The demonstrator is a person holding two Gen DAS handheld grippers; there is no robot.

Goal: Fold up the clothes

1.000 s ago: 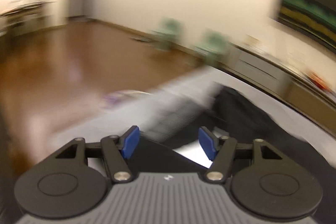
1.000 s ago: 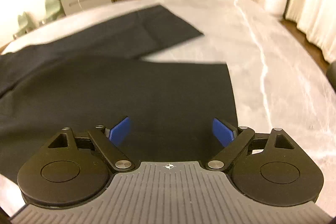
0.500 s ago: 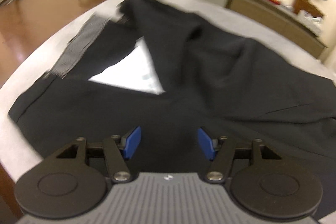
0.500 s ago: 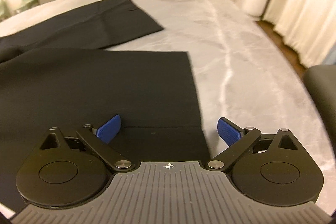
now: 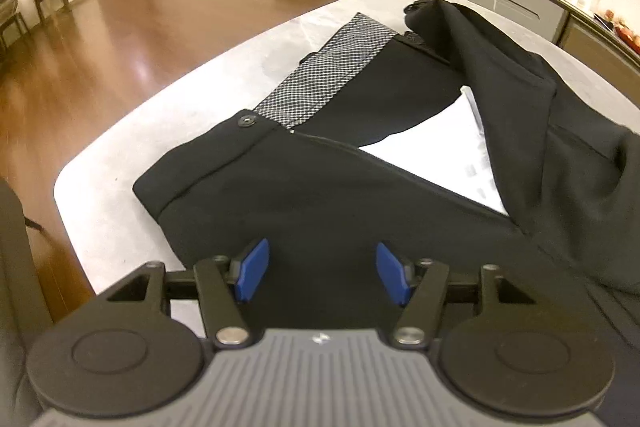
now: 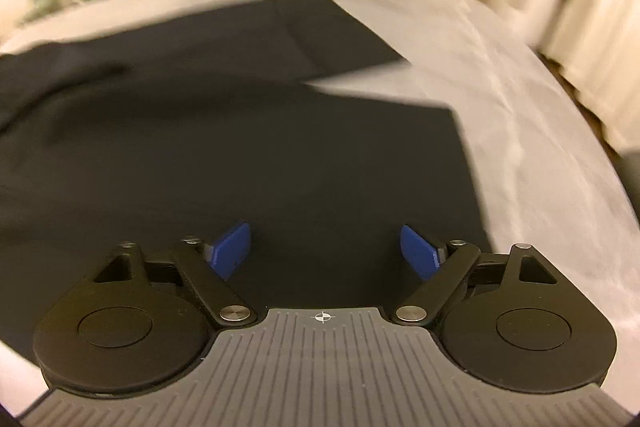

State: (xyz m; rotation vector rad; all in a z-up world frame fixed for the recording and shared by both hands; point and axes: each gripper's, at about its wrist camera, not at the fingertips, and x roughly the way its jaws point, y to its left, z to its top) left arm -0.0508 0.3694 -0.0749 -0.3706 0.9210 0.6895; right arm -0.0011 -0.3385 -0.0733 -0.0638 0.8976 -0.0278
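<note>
Black trousers (image 5: 340,195) on grey table (image 5: 192,95), left gripper (image 5: 322,275) fingers wide, right gripper (image 6: 326,251) fingers wide

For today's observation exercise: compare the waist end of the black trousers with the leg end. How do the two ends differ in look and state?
The waist end shows a button, a checked inner waistband and white lining; the leg end is plain black. The waist end lies open and rumpled, the leg end flat with straight hems. Both rest on the pale table, each under an open gripper: left gripper, right gripper.
</note>
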